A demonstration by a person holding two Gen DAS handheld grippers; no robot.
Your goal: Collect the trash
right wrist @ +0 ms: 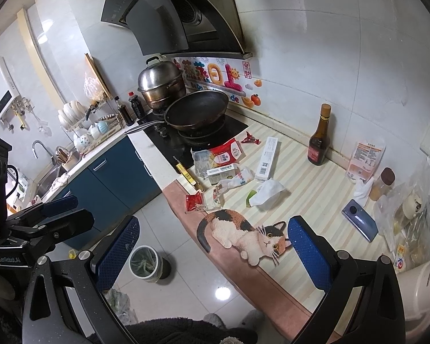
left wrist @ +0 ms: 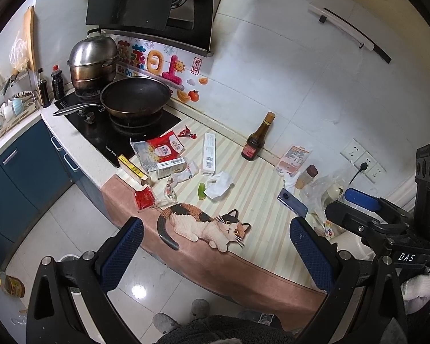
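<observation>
Wrappers (left wrist: 160,152) beside wok (left wrist: 134,94), phone (right wrist: 359,223) near bottle (right wrist: 319,137), both jaws wide, empty.

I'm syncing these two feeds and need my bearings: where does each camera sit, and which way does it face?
Left wrist: on the left tool, facing the littered counter; its open fingers, the right tool and slippers show.
Right wrist: on the right tool, facing counter and floor bin; open fingers and left tool show.
Shared: cat mat, wok, crumpled tissue.
</observation>
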